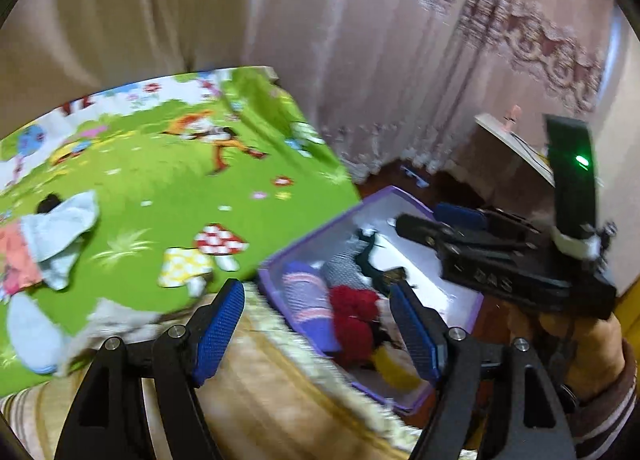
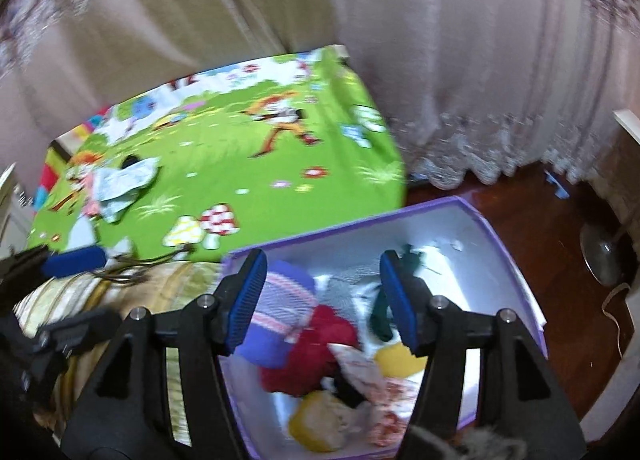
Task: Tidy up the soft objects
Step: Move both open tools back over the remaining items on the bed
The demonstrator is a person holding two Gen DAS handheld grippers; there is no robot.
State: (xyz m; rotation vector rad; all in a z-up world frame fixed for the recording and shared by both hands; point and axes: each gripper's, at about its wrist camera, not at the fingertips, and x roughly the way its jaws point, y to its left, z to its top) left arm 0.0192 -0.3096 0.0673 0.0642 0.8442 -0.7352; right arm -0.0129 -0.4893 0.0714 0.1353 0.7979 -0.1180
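Observation:
A purple box (image 1: 320, 231) (image 2: 360, 223) with a white inside stands on the floor by the bed. It holds a purple striped knit (image 1: 304, 300) (image 2: 280, 300), a red fluffy piece (image 1: 354, 312) (image 2: 316, 344), yellow pieces (image 2: 400, 358) and grey and dark green cloth. My right gripper (image 2: 324, 300) hangs open above the box with nothing between its pads; from the left wrist it shows as the right gripper (image 1: 436, 224) in a hand. My left gripper (image 1: 318, 330) is open and empty over the bed's edge. A light blue cloth (image 1: 60, 232) (image 2: 124, 180) and a pink cloth (image 1: 16, 260) lie on the green mat (image 1: 180, 188).
The green cartoon mat (image 2: 240, 164) covers the bed, with a beige striped cover (image 1: 260, 380) at its near edge. More pale cloth (image 1: 32, 332) lies at the mat's left. Curtains (image 2: 440, 60) hang behind. A fan base (image 2: 604, 256) and a cable sit on the wooden floor right of the box.

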